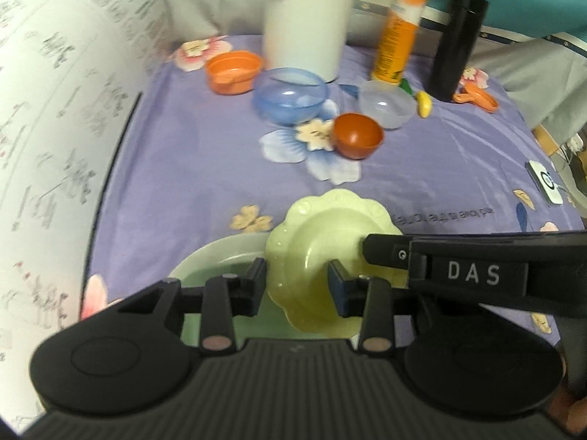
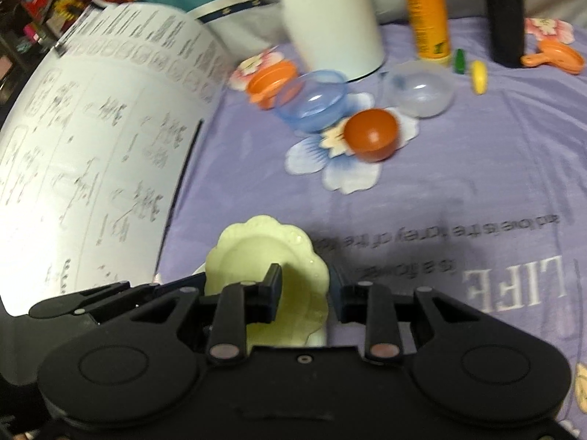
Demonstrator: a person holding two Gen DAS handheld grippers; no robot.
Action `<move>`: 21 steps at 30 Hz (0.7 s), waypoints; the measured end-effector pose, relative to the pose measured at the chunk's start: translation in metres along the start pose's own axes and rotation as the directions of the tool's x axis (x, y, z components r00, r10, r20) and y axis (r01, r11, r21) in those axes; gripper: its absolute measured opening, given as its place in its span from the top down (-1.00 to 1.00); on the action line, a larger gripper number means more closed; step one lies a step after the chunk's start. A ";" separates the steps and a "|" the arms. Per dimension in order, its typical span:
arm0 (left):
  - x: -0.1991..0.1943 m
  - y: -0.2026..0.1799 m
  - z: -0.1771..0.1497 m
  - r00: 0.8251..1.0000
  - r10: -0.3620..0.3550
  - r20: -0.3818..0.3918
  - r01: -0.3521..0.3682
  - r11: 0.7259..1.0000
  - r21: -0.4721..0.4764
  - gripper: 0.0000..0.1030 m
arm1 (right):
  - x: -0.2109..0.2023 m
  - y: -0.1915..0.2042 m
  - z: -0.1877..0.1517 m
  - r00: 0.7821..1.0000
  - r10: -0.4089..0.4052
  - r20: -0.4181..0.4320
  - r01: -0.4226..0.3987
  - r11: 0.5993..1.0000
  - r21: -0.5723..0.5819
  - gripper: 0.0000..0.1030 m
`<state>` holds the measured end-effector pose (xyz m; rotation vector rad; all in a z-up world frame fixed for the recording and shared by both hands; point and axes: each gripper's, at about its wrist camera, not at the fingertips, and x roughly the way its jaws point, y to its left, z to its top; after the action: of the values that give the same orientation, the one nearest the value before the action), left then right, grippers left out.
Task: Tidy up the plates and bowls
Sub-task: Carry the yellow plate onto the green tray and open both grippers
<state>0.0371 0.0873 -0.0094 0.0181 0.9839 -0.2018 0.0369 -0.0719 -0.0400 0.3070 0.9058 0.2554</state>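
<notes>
A pale yellow scalloped plate (image 1: 330,242) lies close in front, its left edge over a pale green plate (image 1: 216,256). My left gripper (image 1: 297,282) is open, its jaws on either side of the yellow plate's left rim. My right gripper (image 2: 306,293) is open too, its jaws straddling the right rim of the yellow plate (image 2: 256,253); its black body also shows in the left wrist view (image 1: 477,271). Farther back stand a blue bowl (image 1: 290,95), a clear bowl (image 1: 385,106), a red-brown bowl (image 1: 357,139) and an orange bowl (image 1: 233,69).
A purple flowered cloth (image 1: 205,168) covers the surface. A curved printed sheet (image 1: 55,110) rises on the left. At the back stand a white cylinder (image 1: 306,18), an orange-yellow bottle (image 1: 398,29) and a black flask (image 1: 456,40). An orange scoop (image 1: 477,99) lies beside it.
</notes>
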 end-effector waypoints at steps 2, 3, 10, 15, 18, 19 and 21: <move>-0.004 0.009 -0.006 1.000 0.005 -0.004 -0.005 1.000 -0.005 0.31 | 0.005 0.011 -0.003 1.000 0.008 -0.020 -0.009 1.000 -0.013 0.43; -0.005 0.013 -0.009 1.000 0.008 -0.007 -0.008 1.000 -0.006 0.31 | 0.006 0.015 -0.005 1.000 0.011 -0.030 -0.012 1.000 -0.018 0.43; -0.006 0.035 -0.030 0.999 0.006 -0.033 -0.007 1.000 -0.020 0.31 | 0.019 0.037 -0.025 0.995 0.014 -0.097 -0.018 0.999 -0.050 0.43; 0.001 0.045 -0.040 0.999 -0.006 -0.050 0.004 0.999 -0.034 0.31 | 0.028 0.045 -0.033 0.992 -0.002 -0.128 -0.007 0.997 -0.070 0.43; 0.005 0.048 -0.043 0.998 -0.016 -0.056 0.014 0.999 -0.036 0.31 | 0.034 0.046 -0.035 0.990 -0.013 -0.139 0.002 0.997 -0.074 0.43; 0.007 0.049 -0.044 0.998 -0.019 -0.058 0.017 0.999 -0.038 0.31 | 0.035 0.046 -0.035 0.990 -0.016 -0.142 0.006 0.997 -0.074 0.42; 0.010 0.051 -0.045 0.998 -0.026 -0.063 0.023 0.999 -0.042 0.31 | 0.038 0.047 -0.037 0.989 -0.022 -0.148 0.011 0.997 -0.075 0.42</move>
<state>0.0142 0.1403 -0.0466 -0.0254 1.0515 -0.2045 0.0258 -0.0097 -0.0720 0.2137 1.0427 0.2993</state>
